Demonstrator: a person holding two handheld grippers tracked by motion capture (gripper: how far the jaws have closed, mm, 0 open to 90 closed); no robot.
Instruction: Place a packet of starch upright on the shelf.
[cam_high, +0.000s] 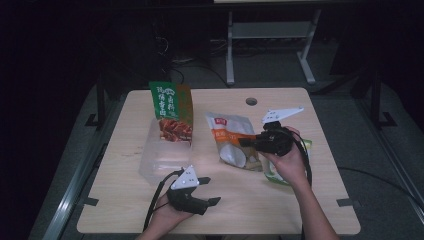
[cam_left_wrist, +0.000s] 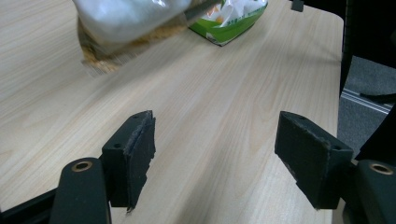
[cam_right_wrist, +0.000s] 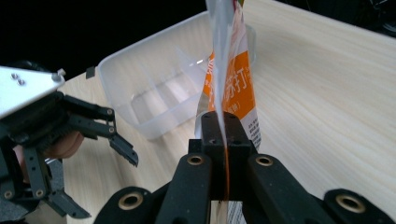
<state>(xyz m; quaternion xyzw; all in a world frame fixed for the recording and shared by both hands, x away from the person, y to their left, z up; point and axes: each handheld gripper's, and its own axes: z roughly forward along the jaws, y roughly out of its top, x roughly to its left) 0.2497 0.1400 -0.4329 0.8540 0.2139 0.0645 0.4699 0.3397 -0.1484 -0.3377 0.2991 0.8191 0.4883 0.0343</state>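
Observation:
A white and orange snack bag (cam_high: 231, 142) hangs tilted over the middle of the table, and my right gripper (cam_high: 246, 142) is shut on its edge. In the right gripper view the jaws (cam_right_wrist: 223, 126) pinch the bag (cam_right_wrist: 233, 88) edge-on, and it rises straight up from them. My left gripper (cam_high: 211, 190) stands open near the table's front edge, apart from the bag. In the left gripper view the gripper (cam_left_wrist: 215, 144) has bare wood between its pads, with the white bag (cam_left_wrist: 126, 18) blurred far ahead.
A clear plastic container (cam_high: 155, 167) sits left of centre, with a green and red snack bag (cam_high: 171, 112) standing at its far end. A green bag (cam_high: 271, 175) lies under my right hand. The table (cam_high: 300, 210) has a cable hole (cam_high: 251, 101) at the back.

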